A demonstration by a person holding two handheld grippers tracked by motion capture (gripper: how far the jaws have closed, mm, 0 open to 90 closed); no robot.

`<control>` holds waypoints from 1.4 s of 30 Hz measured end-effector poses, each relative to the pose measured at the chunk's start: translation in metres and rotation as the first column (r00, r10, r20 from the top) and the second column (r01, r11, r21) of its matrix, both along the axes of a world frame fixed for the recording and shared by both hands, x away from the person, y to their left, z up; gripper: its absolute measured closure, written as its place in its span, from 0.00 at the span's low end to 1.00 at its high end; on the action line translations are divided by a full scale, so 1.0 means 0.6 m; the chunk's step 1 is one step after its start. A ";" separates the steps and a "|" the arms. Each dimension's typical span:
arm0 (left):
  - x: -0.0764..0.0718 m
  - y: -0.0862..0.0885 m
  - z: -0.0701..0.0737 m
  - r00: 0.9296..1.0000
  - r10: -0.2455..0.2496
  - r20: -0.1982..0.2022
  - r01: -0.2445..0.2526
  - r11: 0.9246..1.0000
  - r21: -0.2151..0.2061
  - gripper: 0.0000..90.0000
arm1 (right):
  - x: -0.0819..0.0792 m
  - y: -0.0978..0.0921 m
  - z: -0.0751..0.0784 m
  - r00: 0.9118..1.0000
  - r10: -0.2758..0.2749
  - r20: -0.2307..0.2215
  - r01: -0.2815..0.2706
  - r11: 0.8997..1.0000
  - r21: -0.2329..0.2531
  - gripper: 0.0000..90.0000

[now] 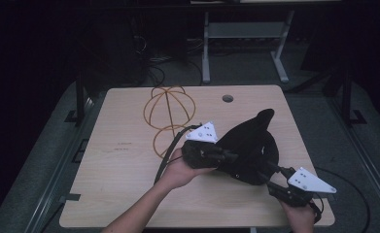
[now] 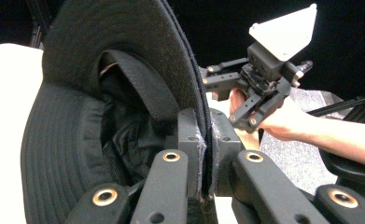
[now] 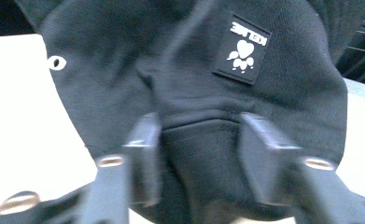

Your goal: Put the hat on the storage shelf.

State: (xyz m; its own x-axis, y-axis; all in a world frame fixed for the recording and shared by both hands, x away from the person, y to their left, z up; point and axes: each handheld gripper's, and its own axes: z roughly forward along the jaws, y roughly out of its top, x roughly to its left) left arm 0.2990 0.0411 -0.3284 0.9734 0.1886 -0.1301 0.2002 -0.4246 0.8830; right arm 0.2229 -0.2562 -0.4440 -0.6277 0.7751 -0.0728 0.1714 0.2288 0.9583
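A black bucket hat [image 1: 248,145] is held up over the right half of the wooden table [image 1: 119,189]. My left gripper [image 1: 229,158] is shut on the hat's brim [image 2: 124,56], with the stitched edge pinched between its pads [image 2: 189,140]. My right gripper [image 1: 269,170] comes in from the lower right. Its jaws [image 3: 199,135] stand apart on either side of a fold of the hat's crown [image 3: 180,70], below a square patch [image 3: 242,49] with a white heart-and-paw mark. Farther off in the left gripper view, the right gripper [image 2: 208,77] reaches toward the brim from behind.
A yellow wire stand [image 1: 169,109] of looped hoops stands at the back middle of the table. A round cable hole [image 1: 228,98] lies near the far edge. The left gripper's black cable [image 1: 165,155] trails across the table. Dark floor and desk legs [image 1: 206,53] lie beyond.
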 end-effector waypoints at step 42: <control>-0.024 0.091 -0.002 0.987 0.104 0.121 -0.116 0.988 0.097 0.53 | -0.003 -0.023 0.057 1.000 0.025 -0.004 -0.025 0.998 0.061 0.95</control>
